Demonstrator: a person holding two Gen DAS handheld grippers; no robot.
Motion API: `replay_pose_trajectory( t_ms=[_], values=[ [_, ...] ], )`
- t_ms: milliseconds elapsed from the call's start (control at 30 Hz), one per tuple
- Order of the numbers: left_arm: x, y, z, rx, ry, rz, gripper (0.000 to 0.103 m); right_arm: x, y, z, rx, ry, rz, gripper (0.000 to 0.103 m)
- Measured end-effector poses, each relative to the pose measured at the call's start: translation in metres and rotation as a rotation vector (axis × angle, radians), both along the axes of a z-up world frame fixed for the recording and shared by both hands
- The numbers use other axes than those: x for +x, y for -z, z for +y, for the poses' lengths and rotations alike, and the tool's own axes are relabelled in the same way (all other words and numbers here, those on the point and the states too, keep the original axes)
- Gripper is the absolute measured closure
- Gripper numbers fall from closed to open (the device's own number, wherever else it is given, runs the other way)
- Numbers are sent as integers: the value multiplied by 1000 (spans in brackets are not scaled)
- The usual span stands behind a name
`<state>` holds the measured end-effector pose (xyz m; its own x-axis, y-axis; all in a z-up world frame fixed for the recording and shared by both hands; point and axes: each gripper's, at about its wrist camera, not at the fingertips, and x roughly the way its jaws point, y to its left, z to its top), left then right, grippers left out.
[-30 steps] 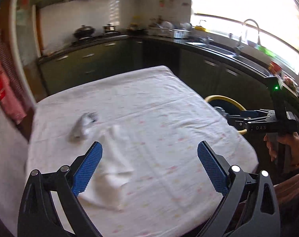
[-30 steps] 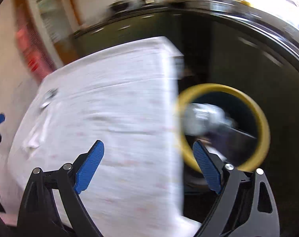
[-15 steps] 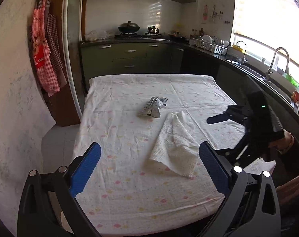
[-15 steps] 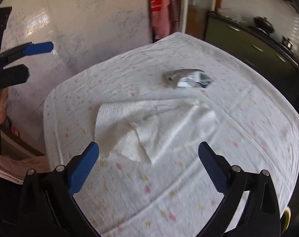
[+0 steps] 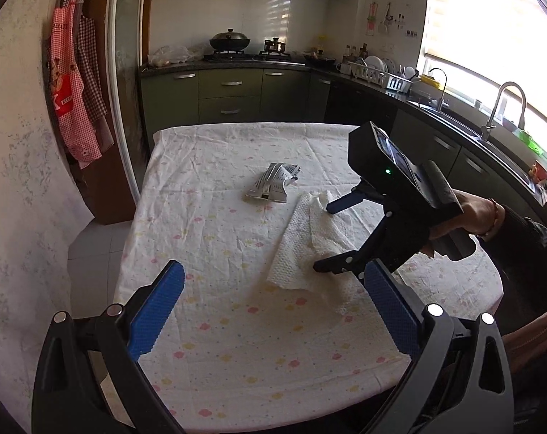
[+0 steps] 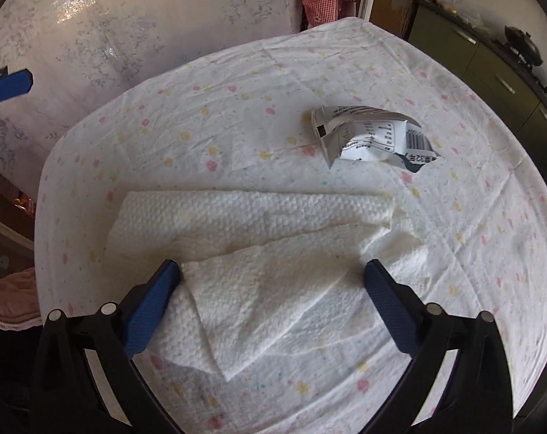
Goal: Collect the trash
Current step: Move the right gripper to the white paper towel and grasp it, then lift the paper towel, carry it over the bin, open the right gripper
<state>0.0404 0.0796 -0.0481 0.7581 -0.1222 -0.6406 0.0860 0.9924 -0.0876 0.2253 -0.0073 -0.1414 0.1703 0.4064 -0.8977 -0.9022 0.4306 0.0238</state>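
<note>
A crumpled white paper towel (image 5: 302, 238) (image 6: 259, 224) lies on the flowered tablecloth (image 5: 219, 238) (image 6: 237, 126). Just beyond it is a torn silver wrapper (image 5: 273, 184) (image 6: 371, 137) with a barcode. My right gripper (image 5: 324, 238) (image 6: 271, 275) points steeply down over the towel's near part. It is open wide, one finger on each side of the towel, and the pads are not pressing on it. My left gripper (image 5: 273, 275) hovers open and empty over the table's near side, short of the towel. One of its blue fingers (image 6: 9, 85) shows at the left edge.
A hand (image 5: 479, 213) holds the right gripper from the table's right side. Dark green kitchen cabinets (image 5: 230, 97) run behind the table, and a counter with a sink tap (image 5: 505, 105) along the right. Aprons (image 5: 78, 90) hang on the left by a pale wall.
The right gripper swung from the yellow-rimmed bin beside the table to above the paper towel and came down close to it. The left gripper's view pulled back along the table, then held still.
</note>
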Motion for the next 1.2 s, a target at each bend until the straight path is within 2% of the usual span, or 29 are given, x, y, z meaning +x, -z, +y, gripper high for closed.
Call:
replay_pose_trajectory(
  t_ms=[167,467,567,667,733,933,1033,1200],
  values=[
    [1,1,-3,3,2,8,5,-16,1,15,-11,-52,-8,6],
    [2,2,-3,1,1,12,5,-20,3,20,-13,-41,-8,6],
    [3,4,-4,1,3,19,5,-21,2,20,-13,-43,-7,12],
    [5,5,-5,2,6,19,5,-23,-1,19,-9,-50,-6,26],
    [5,6,-5,2,8,19,5,-23,-4,18,-4,-46,-4,44],
    [5,6,-7,7,12,19,5,-14,-9,11,12,3,-7,84],
    [5,7,-7,8,10,21,5,-15,-9,7,27,18,-12,91],
    [6,8,-8,6,13,23,5,-18,-9,4,43,43,-11,93]
  ],
)
